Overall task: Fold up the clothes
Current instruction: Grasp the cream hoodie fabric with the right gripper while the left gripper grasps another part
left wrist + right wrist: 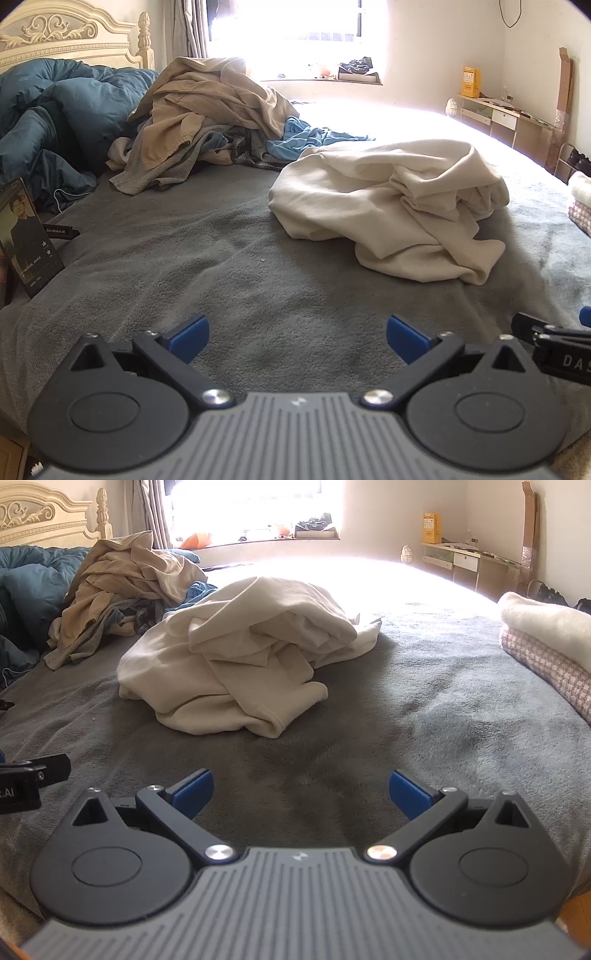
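A crumpled cream garment [391, 206] [240, 657] lies in a heap on the grey bed cover [229, 280] [424, 709]. Behind it is a pile of unfolded clothes [207, 122] [125, 587], beige, grey, plaid and light blue. My left gripper [297, 338] is open over bare cover, well short of the cream garment, which lies ahead and to its right. My right gripper [301, 792] is open too, nothing between its blue pads, with the garment ahead and slightly left. Each gripper's edge shows in the other's view.
A blue duvet [55, 118] is bunched by the cream headboard [74, 37]. A phone [27, 236] leans at the left bed edge. Folded items, white fleece on pink houndstooth [546, 642], sit at the right. A desk [506, 114] stands by the far wall.
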{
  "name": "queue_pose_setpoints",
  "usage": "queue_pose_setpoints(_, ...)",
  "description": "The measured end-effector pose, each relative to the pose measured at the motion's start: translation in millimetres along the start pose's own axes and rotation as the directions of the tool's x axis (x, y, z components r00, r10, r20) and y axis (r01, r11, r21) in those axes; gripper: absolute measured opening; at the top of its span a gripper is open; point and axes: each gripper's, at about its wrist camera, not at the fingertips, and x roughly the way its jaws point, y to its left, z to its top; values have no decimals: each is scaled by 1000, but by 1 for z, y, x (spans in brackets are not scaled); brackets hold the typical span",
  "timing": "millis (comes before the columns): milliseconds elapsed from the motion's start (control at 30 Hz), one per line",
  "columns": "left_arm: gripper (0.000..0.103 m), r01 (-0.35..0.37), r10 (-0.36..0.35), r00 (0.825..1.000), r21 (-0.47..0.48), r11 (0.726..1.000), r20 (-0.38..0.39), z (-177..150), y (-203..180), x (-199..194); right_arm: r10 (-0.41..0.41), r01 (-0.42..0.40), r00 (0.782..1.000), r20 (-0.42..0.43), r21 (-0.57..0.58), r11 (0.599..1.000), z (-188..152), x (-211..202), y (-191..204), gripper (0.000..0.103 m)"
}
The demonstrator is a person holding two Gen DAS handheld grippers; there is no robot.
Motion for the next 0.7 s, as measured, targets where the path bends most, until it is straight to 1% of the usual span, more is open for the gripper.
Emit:
queue_pose_setpoints(67, 103, 22, -22, 1000, 0, 1000, 3, 1, 4, 11, -8, 8, 1000, 24, -24, 1000, -2, 6, -7, 102)
queue_pose_setpoints(167, 100, 63, -62, 998, -9, 998, 18, 9, 8, 29, 5, 3, 992, 127, -64, 998, 6, 6, -16, 102)
queue_pose_setpoints(233, 96, 97, -96, 995, -33, 995, 38, 19, 10, 40, 37, -19, 974, 224, -82, 996, 22, 3, -21, 102)
queue_pose_setpoints(300, 90, 133, -128, 989, -66, 989, 69, 33, 14, 55, 75, -52, 948, 309, -82, 995, 45, 4, -27, 102)
queue_pose_setpoints(367, 77, 163, -154, 983, -97, 982, 99, 48, 17, 71, 114, -95, 929, 351, -71, 993, 71, 13, -32, 102)
queue_pose_setpoints(400, 72, 171, -159, 981, -112, 979, 108, 56, 18, 81, 131, -115, 926, 353, -66, 991, 88, 22, -33, 102)
queue_pose_setpoints(433, 61, 177, -163, 980, -128, 976, 114, 64, 20, 91, 146, -134, 925, 352, -60, 989, 104, 31, -34, 102)
queue_pose_setpoints(467, 55, 184, -168, 979, -141, 973, 114, 71, 21, 100, 162, -153, 926, 341, -54, 987, 118, 43, -34, 102)
queue_pose_setpoints(567, 52, 194, -181, 980, -171, 966, 85, 92, 25, 132, 210, -209, 933, 292, -35, 977, 159, 86, -33, 101)
queue_pose_setpoints(600, 53, 195, -186, 980, -165, 967, 67, 96, 23, 142, 212, -218, 941, 264, -6, 976, 170, 103, -35, 101)
queue_pose_setpoints(700, 52, 193, -195, 981, -121, 974, 1, 103, 13, 171, 223, -237, 965, 140, 87, 968, 194, 159, -42, 100)
